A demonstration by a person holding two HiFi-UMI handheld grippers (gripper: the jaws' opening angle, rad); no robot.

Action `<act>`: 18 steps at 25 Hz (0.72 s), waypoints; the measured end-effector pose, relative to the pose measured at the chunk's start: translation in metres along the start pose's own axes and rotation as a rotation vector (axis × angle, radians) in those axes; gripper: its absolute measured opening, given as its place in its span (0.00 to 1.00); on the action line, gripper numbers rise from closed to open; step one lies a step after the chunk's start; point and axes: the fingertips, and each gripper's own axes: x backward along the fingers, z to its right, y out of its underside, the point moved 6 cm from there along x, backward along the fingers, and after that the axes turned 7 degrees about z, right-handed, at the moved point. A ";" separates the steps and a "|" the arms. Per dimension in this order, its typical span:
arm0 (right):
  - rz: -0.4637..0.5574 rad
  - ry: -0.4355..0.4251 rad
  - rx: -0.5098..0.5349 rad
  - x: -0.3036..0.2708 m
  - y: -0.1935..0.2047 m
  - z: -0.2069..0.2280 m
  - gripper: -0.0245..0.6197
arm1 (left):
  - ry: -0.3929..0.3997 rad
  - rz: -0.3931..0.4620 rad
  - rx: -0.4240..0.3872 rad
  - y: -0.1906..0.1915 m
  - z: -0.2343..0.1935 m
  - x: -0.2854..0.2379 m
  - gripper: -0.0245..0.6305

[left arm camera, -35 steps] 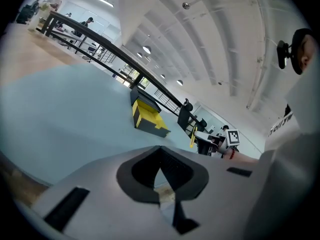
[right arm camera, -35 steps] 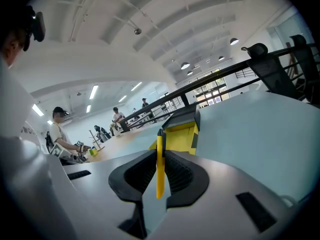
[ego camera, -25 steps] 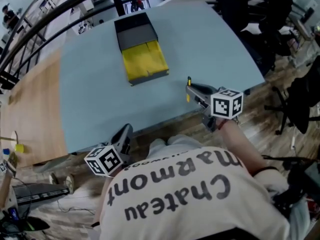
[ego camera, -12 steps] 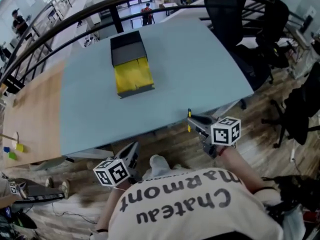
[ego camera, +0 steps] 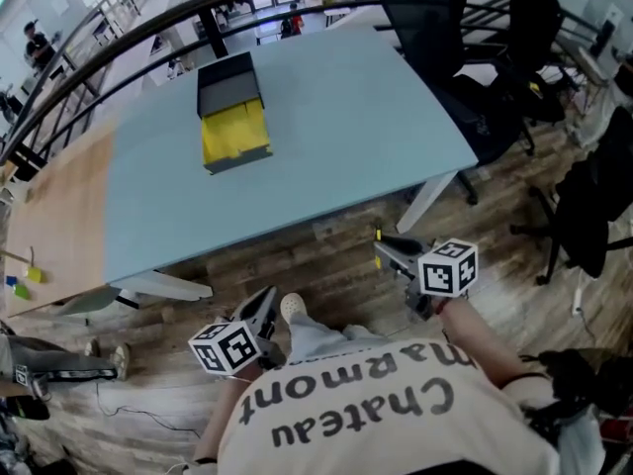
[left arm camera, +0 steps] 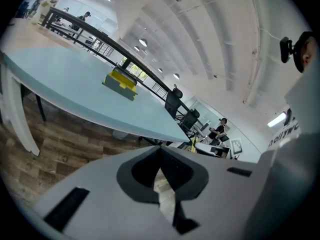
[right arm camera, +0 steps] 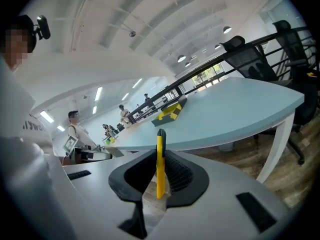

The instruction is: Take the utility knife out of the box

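The box (ego camera: 233, 137), a yellow tray slid out of a dark sleeve, lies at the far side of the pale blue table (ego camera: 336, 117); it shows small in the left gripper view (left arm camera: 120, 81) and the right gripper view (right arm camera: 170, 112). My right gripper (ego camera: 382, 251) hangs over the wooden floor, off the table's near edge, shut on the yellow utility knife (right arm camera: 160, 159), which stands upright between its jaws (right arm camera: 159, 176). My left gripper (ego camera: 265, 307) is lower left, also over the floor, jaws together with nothing in them (left arm camera: 162, 171).
Black office chairs (ego camera: 425, 13) stand past the table's right end. A white table leg (ego camera: 427, 201) slants down near my right gripper. A wood-topped desk (ego camera: 49, 216) adjoins the table on the left. A shoe (ego camera: 292, 308) shows by my left gripper.
Both grippers have drawn back from the table's near edge and now hang over the floor. The knife stays in my right gripper. The box looks farther away.
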 end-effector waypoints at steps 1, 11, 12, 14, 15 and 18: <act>-0.003 -0.004 0.007 0.004 0.002 0.000 0.15 | 0.000 -0.003 0.002 0.007 0.004 0.001 0.04; 0.037 -0.042 -0.014 0.025 0.001 0.001 0.15 | -0.028 0.038 -0.025 0.019 0.028 0.019 0.04; 0.041 -0.044 -0.017 0.025 0.001 0.001 0.15 | -0.028 0.040 -0.027 0.019 0.029 0.019 0.04; 0.046 -0.048 -0.022 0.025 0.001 0.002 0.15 | -0.029 0.038 -0.033 0.021 0.031 0.020 0.04; 0.045 -0.047 -0.021 0.026 0.001 0.003 0.15 | -0.031 0.036 -0.035 0.022 0.032 0.020 0.04; 0.043 -0.039 -0.025 0.029 -0.001 0.004 0.15 | -0.034 0.038 -0.033 0.022 0.034 0.021 0.04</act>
